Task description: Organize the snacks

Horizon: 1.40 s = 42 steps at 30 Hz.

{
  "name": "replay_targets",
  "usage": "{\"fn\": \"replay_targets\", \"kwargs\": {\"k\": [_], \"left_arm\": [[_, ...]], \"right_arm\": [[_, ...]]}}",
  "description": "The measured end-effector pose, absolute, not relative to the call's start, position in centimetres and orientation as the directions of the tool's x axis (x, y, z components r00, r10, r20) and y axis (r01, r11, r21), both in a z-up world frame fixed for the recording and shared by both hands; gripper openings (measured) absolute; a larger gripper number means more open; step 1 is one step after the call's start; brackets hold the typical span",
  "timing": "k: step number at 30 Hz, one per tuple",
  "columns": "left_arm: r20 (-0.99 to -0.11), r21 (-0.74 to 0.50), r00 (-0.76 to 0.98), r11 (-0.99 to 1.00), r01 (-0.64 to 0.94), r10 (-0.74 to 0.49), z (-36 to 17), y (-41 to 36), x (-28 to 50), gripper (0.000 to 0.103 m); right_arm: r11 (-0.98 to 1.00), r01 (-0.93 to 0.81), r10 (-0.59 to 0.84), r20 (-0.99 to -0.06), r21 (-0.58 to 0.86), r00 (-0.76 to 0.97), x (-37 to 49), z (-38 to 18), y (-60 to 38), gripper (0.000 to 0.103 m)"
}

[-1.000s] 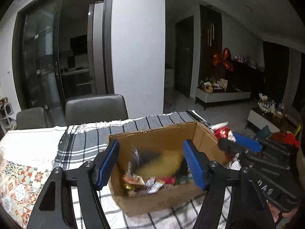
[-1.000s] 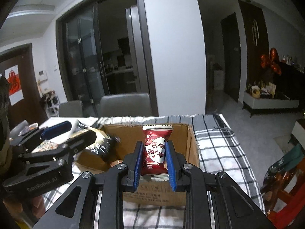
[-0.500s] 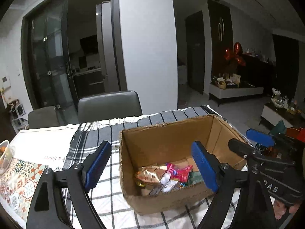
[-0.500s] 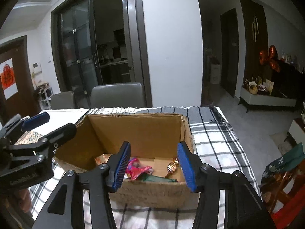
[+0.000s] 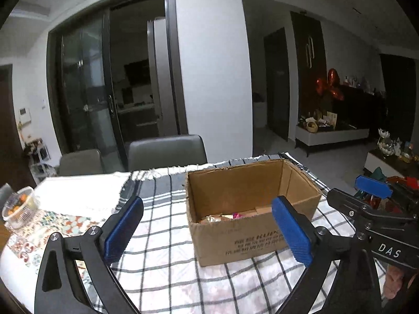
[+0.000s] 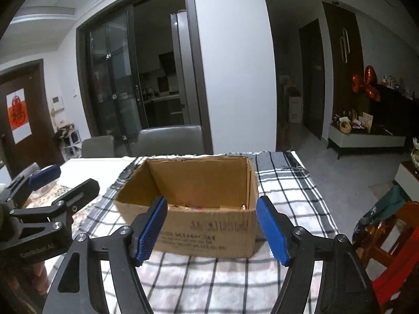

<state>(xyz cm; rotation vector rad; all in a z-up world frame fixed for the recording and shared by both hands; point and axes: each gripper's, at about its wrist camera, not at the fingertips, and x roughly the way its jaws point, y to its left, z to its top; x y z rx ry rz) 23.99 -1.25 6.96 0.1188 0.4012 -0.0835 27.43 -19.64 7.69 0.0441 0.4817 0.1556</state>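
Left hand-held gripper (image 5: 207, 229): black frame with blue ribbed pads; its jaws have just been opening and now stand wide apart with nothing between them; we see only the checked cloth and the box beyond the gap.
Right hand-held gripper (image 6: 212, 229): same build; its jaws have also just been opening and stand apart, empty; the box front shows between the pads without touching them.
Open brown cardboard box (image 5: 251, 209): it stands upright on the black-and-white checked cloth (image 5: 162, 256) that covers the tabletop, ahead of both grippers.
Small foil and plastic snack packets (image 5: 222, 216): they lie loose on the box floor, gold and pink wrappers just showing over the near wall.
Handling of the packets: we judge them light, soft and crinkly, with slick film that may slide between pads; contents may crush, so we would pinch gently across a flat face or a sealed end seam.
Handling of the box: we judge it light and fairly stiff, though the torn rim may flex; we would take it by a side wall near a corner, or with one gripper on each side.
Left wrist view only: the clear ribbed bowl of orange fruit (image 5: 18, 208) on a patterned mat at the far left; more of the wrappers; the right gripper's arm at the right edge.
Right wrist view only: the printed box front square on; a red poster on a door; barely a glint of the packets.
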Motion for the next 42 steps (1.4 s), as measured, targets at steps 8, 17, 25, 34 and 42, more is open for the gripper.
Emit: {"fn": "replay_targets", "kwargs": {"k": [8,17,25,34,42], "left_arm": [[-0.319,0.114,0.947,0.991,0.069,-0.029,7.8,-1.0,17.3,0.103],[-0.318,0.148,0.948,0.986,0.075,-0.024,7.8,-1.2,11.8,0.103],[-0.348,0.128,0.936,0.986,0.107,-0.056,7.1,-1.7,8.2,0.103],[-0.359,0.102,0.931,0.989,0.106,-0.063,7.1,-1.4,6.4,0.103],[-0.342,0.102,0.937,0.988,0.113,-0.072,7.2,-1.4,5.4,0.103]], "right_arm": [[0.992,-0.112,0.124,-0.419,0.053,0.899,21.3,9.6,-20.0,0.08],[0.995,-0.095,0.096,-0.406,0.023,0.909,15.0,10.2,-20.2,0.081],[0.995,-0.094,0.097,-0.405,0.028,0.909,11.3,10.0,-20.8,0.081],[0.995,-0.093,0.093,-0.402,0.019,0.911,9.1,9.9,-20.3,0.081],[0.994,-0.104,0.102,-0.392,0.017,0.914,7.9,10.0,-20.1,0.081]]}}
